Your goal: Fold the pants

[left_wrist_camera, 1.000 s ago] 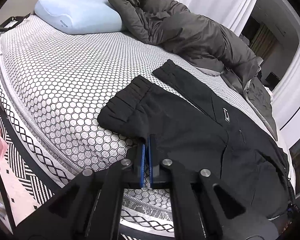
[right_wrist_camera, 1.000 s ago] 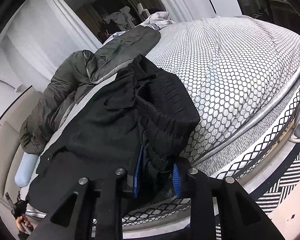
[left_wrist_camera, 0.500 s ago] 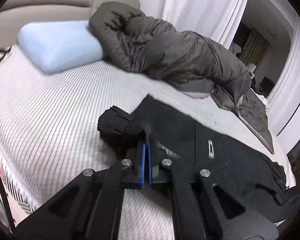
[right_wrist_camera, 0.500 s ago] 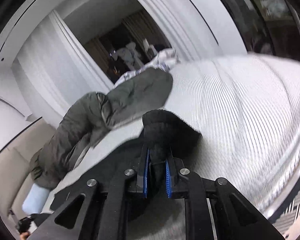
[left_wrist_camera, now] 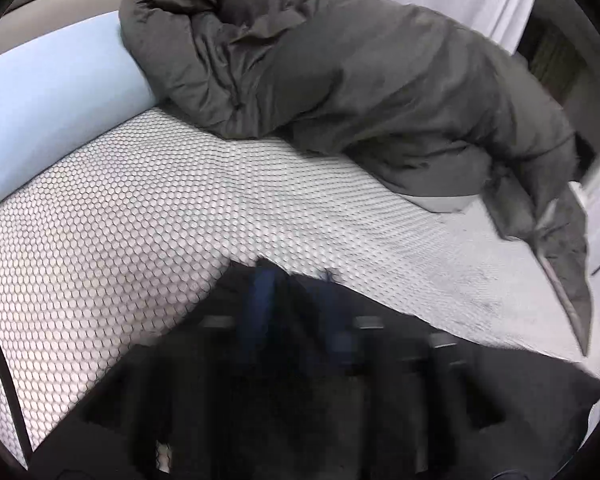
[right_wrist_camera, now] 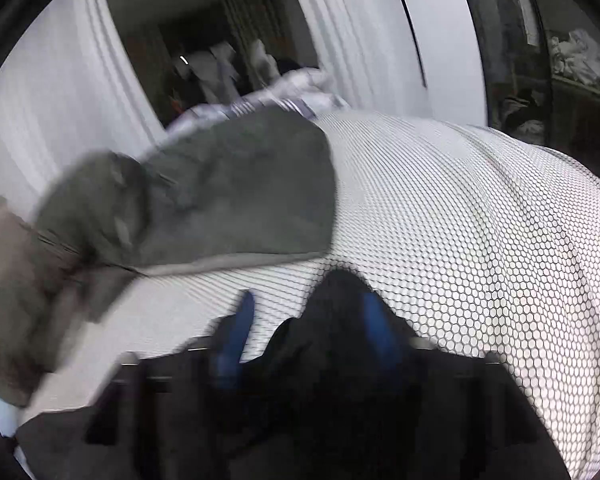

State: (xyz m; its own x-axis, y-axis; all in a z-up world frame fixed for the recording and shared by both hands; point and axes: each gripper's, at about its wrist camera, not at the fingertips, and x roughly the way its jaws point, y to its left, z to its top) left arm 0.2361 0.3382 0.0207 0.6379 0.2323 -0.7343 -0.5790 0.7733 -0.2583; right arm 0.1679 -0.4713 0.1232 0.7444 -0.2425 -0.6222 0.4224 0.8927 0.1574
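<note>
Pants carried across bed, folded | left gripper, right gripper: jaws just opening, cloth between, released | next: smooth fold

Left tool angled downward, jaws just opened, blurred, right tool likewise, jaws parted

My left gripper is a blur low in my left wrist view; its jaws have just been opening, blue pads apart, black pants beneath them on the honeycomb mattress. Beyond: grey jacket, blue pillow
</note>
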